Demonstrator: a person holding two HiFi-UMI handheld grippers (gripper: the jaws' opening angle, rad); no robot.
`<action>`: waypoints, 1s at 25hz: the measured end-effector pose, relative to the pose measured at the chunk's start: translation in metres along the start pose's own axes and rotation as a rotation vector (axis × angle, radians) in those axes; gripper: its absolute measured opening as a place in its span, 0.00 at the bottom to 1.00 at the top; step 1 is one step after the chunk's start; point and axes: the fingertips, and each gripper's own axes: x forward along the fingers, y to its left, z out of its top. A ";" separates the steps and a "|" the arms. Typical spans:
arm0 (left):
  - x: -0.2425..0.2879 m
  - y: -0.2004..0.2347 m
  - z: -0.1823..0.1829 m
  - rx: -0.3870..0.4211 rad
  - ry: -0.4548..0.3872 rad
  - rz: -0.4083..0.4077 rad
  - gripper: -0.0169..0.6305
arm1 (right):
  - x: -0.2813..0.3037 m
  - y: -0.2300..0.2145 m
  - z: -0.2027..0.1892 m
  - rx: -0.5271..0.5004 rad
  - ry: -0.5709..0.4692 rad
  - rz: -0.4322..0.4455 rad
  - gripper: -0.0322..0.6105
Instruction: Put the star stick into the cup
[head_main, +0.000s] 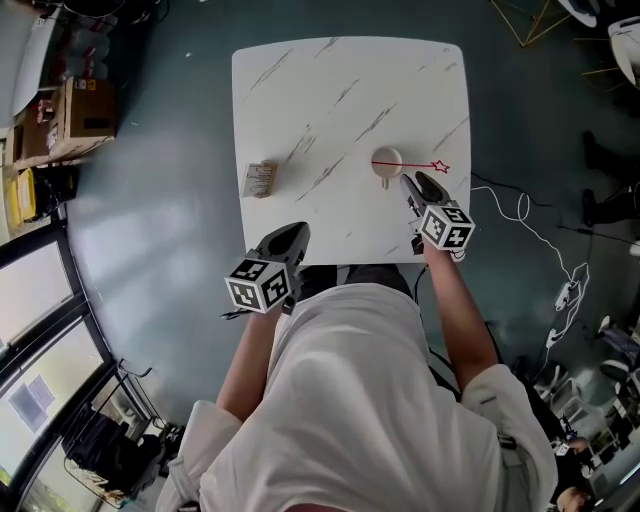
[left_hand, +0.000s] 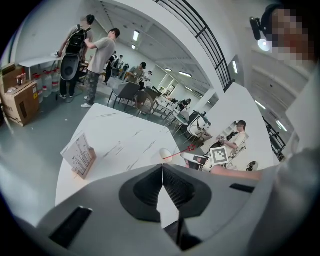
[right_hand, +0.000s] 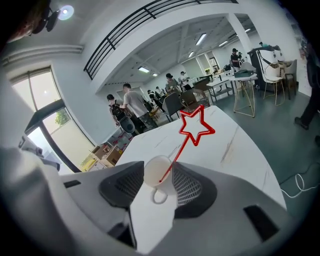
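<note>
A small white cup (head_main: 387, 162) stands near the right edge of the white marble table (head_main: 330, 90). The red star stick (head_main: 420, 165) leans in it, its lower end inside the cup and its star out over the right rim. In the right gripper view the cup (right_hand: 159, 172) sits just ahead of the spread jaws, and the star (right_hand: 196, 127) rises above it. My right gripper (head_main: 421, 186) is open just in front of the cup, holding nothing. My left gripper (head_main: 293, 234) hangs shut and empty at the table's near edge. It sees the cup (left_hand: 165, 154) from afar.
A small wooden card stand (head_main: 260, 179) sits on the table's left side. A cardboard box (head_main: 80, 120) stands on the floor at the far left. A white cable (head_main: 530, 225) trails on the floor to the right. People and chairs are far behind.
</note>
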 end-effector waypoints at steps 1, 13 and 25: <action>-0.002 0.000 -0.001 0.004 -0.001 -0.004 0.05 | -0.004 0.001 0.000 0.000 -0.009 -0.005 0.34; -0.035 -0.002 0.004 0.070 -0.072 -0.069 0.05 | -0.064 0.025 0.010 -0.011 -0.132 -0.082 0.26; -0.079 0.022 -0.012 0.120 -0.086 -0.109 0.05 | -0.144 0.051 0.012 0.094 -0.318 -0.170 0.11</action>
